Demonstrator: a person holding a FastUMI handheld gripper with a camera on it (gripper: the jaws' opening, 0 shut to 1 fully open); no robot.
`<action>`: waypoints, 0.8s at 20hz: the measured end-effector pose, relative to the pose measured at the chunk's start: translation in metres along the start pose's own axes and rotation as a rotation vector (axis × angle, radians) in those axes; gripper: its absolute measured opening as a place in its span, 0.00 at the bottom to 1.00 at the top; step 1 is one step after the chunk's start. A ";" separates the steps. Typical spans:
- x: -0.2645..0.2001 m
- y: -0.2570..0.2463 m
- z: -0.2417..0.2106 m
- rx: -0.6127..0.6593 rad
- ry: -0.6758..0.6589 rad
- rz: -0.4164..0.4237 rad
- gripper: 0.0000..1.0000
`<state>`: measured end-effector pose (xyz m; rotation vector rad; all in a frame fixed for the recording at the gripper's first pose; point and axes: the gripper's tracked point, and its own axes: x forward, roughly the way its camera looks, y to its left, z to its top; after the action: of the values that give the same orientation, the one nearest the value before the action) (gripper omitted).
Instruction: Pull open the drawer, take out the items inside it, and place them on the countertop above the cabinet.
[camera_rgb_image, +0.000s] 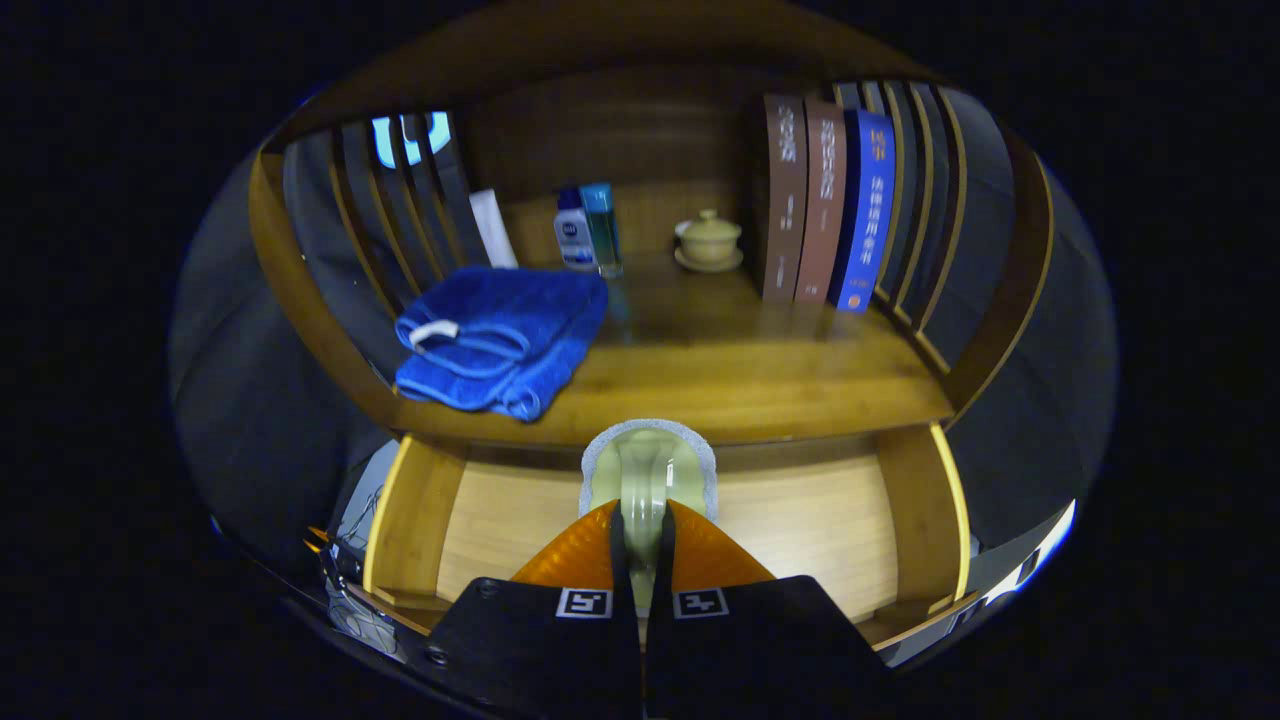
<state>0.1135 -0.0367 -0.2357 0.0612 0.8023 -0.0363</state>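
Sponge (648, 470) pinched in claw (643, 545), above open drawer (800, 520), below countertop (740, 370)

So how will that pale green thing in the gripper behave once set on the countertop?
The pale green item, pinched between the gripper fingers, looks thin and glossy, so probably light and somewhat slippery. Its rounded, fuzzy-edged outline suggests softness; it may flop rather than stand on the countertop.

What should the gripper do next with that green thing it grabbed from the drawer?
Probably lift it a little higher and carry it forward over the countertop. The gripper is shut on the pale green item, which hangs above the open drawer, just short of the countertop's front edge. The bare wood beside the blue towel looks free.
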 end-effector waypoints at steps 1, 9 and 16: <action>0.004 0.000 0.013 -0.001 -0.019 -0.006 0.07; 0.082 -0.002 0.081 0.008 -0.005 -0.019 0.07; 0.127 -0.009 0.098 0.017 0.031 -0.039 0.08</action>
<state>0.2713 -0.0540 -0.2591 0.0627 0.8342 -0.0794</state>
